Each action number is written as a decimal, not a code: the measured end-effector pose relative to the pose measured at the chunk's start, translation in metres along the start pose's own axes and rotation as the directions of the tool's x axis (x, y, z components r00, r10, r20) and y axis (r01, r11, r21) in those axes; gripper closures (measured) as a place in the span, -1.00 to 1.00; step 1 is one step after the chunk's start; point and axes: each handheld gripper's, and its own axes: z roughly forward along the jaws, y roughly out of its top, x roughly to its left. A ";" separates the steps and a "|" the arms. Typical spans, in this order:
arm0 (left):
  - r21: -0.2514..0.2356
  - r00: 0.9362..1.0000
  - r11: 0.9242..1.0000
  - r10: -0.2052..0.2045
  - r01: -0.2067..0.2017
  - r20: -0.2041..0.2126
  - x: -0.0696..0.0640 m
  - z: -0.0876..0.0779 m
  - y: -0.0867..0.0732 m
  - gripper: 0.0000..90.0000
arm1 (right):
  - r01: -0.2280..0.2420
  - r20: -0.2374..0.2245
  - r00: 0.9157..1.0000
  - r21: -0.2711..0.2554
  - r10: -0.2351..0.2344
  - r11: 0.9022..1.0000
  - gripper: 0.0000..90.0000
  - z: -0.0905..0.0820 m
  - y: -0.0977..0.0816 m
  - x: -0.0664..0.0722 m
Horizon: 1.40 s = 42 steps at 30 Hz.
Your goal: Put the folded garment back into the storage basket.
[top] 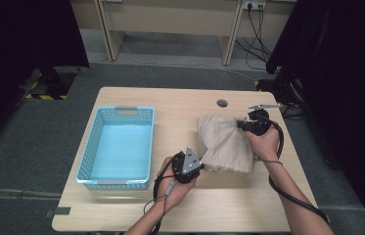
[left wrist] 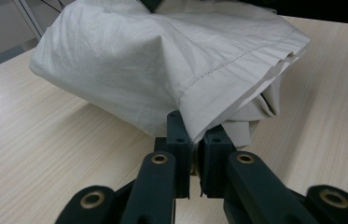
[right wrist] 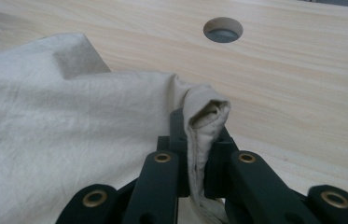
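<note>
Two bare forearms reach in from the table's near edge, each hand wrapped around a gripper. The left gripper (top: pixel 195 164), grey plate facing up, sits near the table's middle, jaws pinched together on the cloth (left wrist: pixel 171 65). The right gripper (top: pixel 242 124), held farther toward the right edge, is likewise clamped tight on a fold, wrist bent inward.

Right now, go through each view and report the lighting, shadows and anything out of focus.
High view: even light on the table, dark curtains at both sides, faint shadow under the beige cloth. Left gripper view: the cloth is sharp, a soft shadow on the wood beneath it; the jaws at the bottom edge look a little soft. Right gripper view: the pinched fold is crisp, the table hole slightly blurred.
</note>
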 end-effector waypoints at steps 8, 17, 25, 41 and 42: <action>-0.010 1.000 1.000 0.013 -0.013 -0.013 0.005 -0.011 0.002 0.88 | 0.015 -0.010 1.000 -0.020 -0.015 1.000 0.90 -0.004 0.007 0.009; -0.023 0.999 1.000 0.015 -0.016 -0.034 0.013 -0.026 0.002 0.87 | 0.039 -0.024 0.999 -0.039 -0.040 0.998 0.90 -0.006 0.016 0.022; -0.031 0.999 0.999 0.007 -0.008 -0.050 0.019 -0.036 -0.001 0.87 | 0.054 -0.034 0.998 -0.044 -0.056 0.998 0.90 -0.004 0.023 0.033; -0.047 0.997 0.999 -0.022 0.019 -0.071 0.030 -0.054 -0.007 0.88 | 0.074 -0.052 0.996 -0.053 -0.077 0.996 0.90 -0.001 0.034 0.055; -0.048 0.997 0.999 -0.023 0.019 -0.072 0.030 -0.055 -0.007 0.88 | 0.074 -0.053 0.996 -0.055 -0.077 0.996 0.90 -0.001 0.034 0.056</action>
